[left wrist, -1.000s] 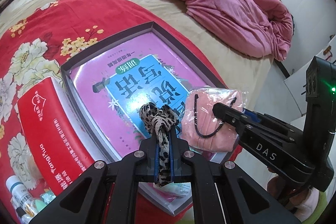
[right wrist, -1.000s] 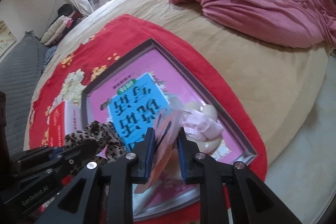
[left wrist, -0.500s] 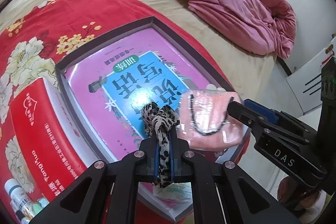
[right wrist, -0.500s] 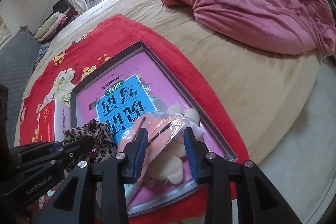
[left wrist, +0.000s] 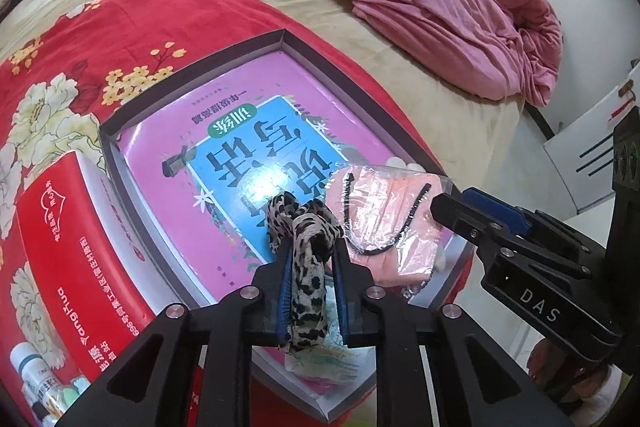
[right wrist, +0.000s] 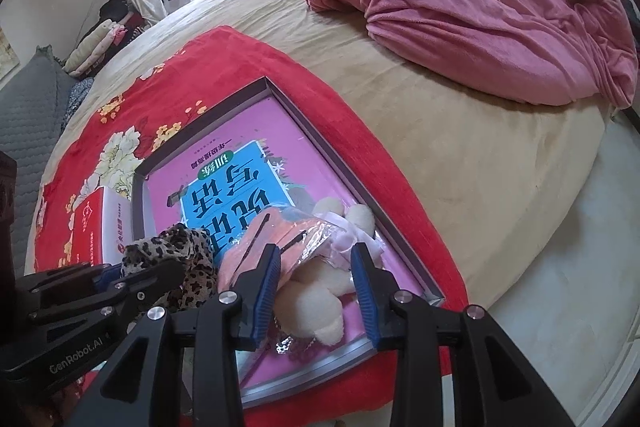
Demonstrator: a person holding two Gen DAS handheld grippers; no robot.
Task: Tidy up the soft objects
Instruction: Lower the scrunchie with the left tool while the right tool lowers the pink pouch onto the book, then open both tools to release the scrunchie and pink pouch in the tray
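1. While my left gripper (left wrist: 310,259) is easing its jaws apart at the lower middle of the left wrist view, the leopard-print scrunchie (left wrist: 304,247) is still sitting between the blue pads, over the grey box (left wrist: 192,65).
2. My right gripper (right wrist: 316,267) is standing released at the lower middle of the right wrist view, its pads clear of the bagged pink mask (right wrist: 276,239) lying between and ahead of them.
3. That mask is resting on the white plush toy (right wrist: 316,303) in the box's lower right corner.
4. The box is lying on the red floral cloth (right wrist: 224,67), with a pink-and-blue book (left wrist: 256,147) filling its floor.
5. A red carton (left wrist: 68,247) is sitting just beside the box, at the left of the frame.
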